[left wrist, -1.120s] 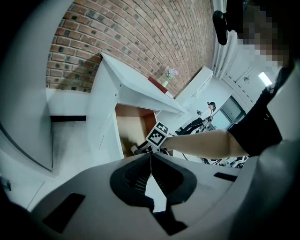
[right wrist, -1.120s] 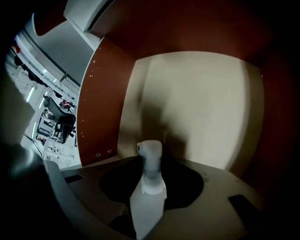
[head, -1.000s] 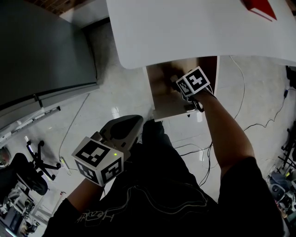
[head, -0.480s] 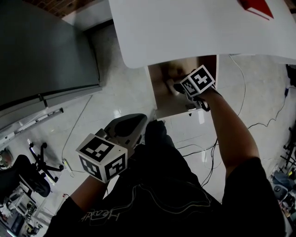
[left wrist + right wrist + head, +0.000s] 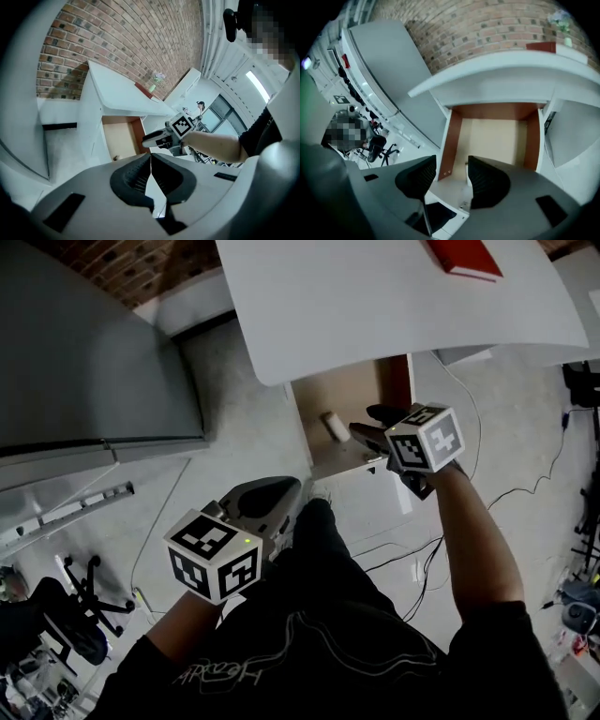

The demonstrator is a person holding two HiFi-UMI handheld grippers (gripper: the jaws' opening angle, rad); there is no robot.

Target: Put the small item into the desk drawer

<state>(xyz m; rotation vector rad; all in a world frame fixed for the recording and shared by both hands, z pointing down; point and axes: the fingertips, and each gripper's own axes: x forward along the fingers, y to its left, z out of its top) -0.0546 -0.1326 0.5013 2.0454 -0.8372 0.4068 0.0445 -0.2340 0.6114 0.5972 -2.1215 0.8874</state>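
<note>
The desk drawer (image 5: 349,409) is pulled out from under the white desk (image 5: 375,306), showing a pale wooden floor and reddish sides. A small whitish item (image 5: 331,426) lies on that floor near the front left, loose. My right gripper (image 5: 373,425) hovers over the drawer's front edge, just right of the item, open with nothing between its fingers. In the right gripper view its dark pads (image 5: 487,180) stand apart above the drawer (image 5: 492,136). My left gripper (image 5: 258,498) hangs low over the floor, shut and empty; its own view shows the jaws pressed together.
A red book (image 5: 464,257) lies on the desk top. A grey cabinet (image 5: 84,352) stands left of the desk against a brick wall (image 5: 117,42). Cables (image 5: 394,549) trail over the tiled floor, and an office chair (image 5: 75,615) stands at the lower left.
My right gripper has drawn back out of the drawer toward the front edge and opened. The small item now lies free on the drawer floor. The left gripper has barely moved.
</note>
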